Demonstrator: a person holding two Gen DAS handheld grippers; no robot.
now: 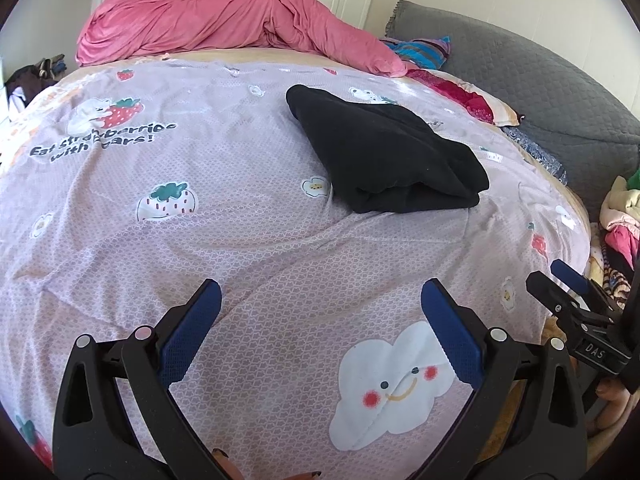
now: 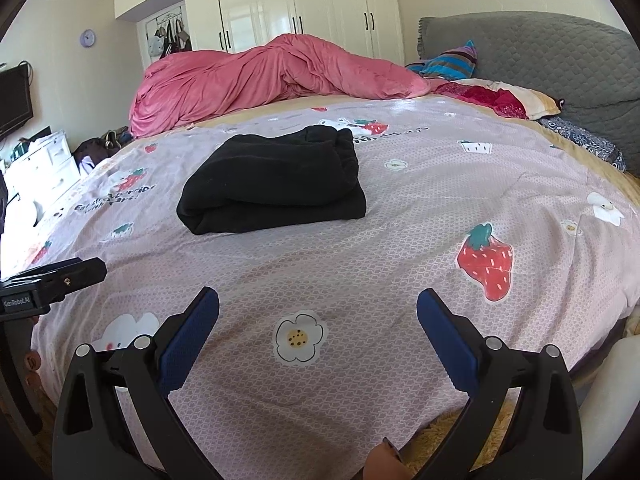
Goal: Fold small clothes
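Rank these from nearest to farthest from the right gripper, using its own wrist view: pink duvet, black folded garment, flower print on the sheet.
1. Flower print, between the right gripper's fingers.
2. Black folded garment, mid-bed, left of centre.
3. Pink duvet, heaped along the far edge.

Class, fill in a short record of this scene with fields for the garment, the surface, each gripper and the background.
garment: black garment, folded, lying on the bedspread
surface: bedspread, pale pink, strawberry and flower print
left gripper: left gripper open, holding nothing, short of the garment
right gripper: right gripper open, holding nothing
background: pink duvet bunched at the far side; grey headboard
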